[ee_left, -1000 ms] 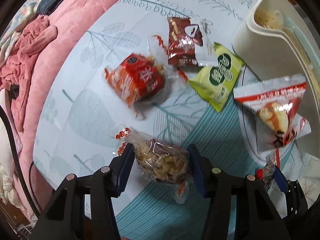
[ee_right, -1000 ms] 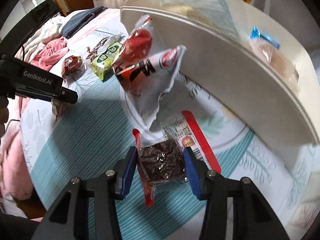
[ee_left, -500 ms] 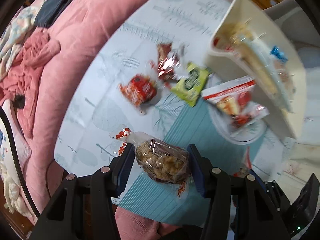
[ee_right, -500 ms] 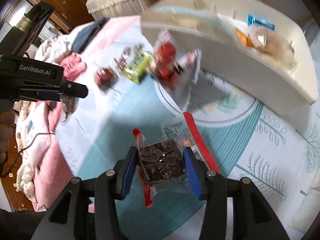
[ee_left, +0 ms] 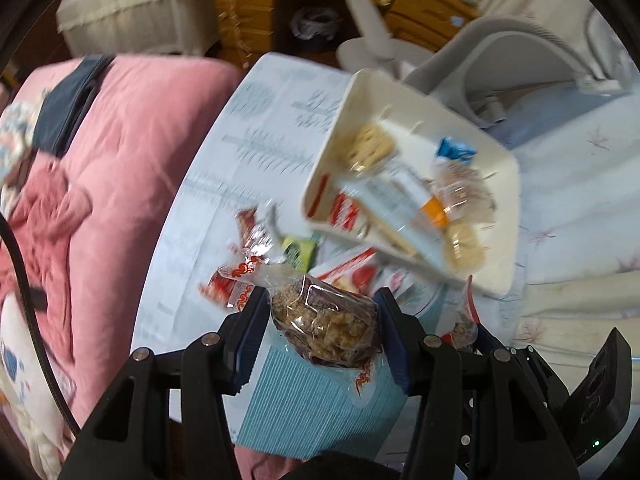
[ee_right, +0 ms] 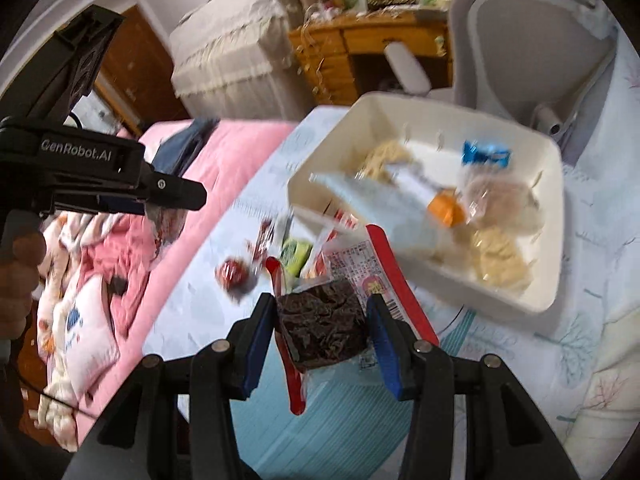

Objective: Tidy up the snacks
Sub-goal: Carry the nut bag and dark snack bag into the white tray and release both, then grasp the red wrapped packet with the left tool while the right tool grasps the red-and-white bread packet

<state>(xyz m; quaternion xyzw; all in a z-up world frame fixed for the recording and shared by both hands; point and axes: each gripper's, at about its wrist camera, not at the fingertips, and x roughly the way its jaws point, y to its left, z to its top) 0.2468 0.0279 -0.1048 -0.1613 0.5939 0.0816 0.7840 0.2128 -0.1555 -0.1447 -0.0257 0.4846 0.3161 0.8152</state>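
My left gripper (ee_left: 320, 312) is shut on a clear packet of brown nut brittle (ee_left: 324, 320) and holds it high above the table. My right gripper (ee_right: 322, 320) is shut on a clear red-edged packet of dark dried fruit (ee_right: 322, 326), also raised. Below and beyond both stands a white bin (ee_left: 496, 256) (ee_right: 548, 280) that holds several wrapped snacks. Loose snacks lie on the cloth left of the bin: a red packet (ee_right: 232, 274), a green packet (ee_left: 298, 250) (ee_right: 294, 254) and a red-and-white packet (ee_left: 352, 272). The left gripper shows at the left edge (ee_right: 160, 188) of the right wrist view.
The patterned blue-and-white cloth (ee_left: 248, 168) covers a small table. A pink quilt (ee_left: 132, 140) with clothes borders it on the left. A grey chair (ee_right: 532, 40) and a wooden desk (ee_right: 360, 52) stand behind the bin. A hand (ee_right: 18, 280) grips the left tool's handle.
Both grippers have risen well above the table with their packets still held. The bin's inside has come into view and the loose snacks look smaller and further off.
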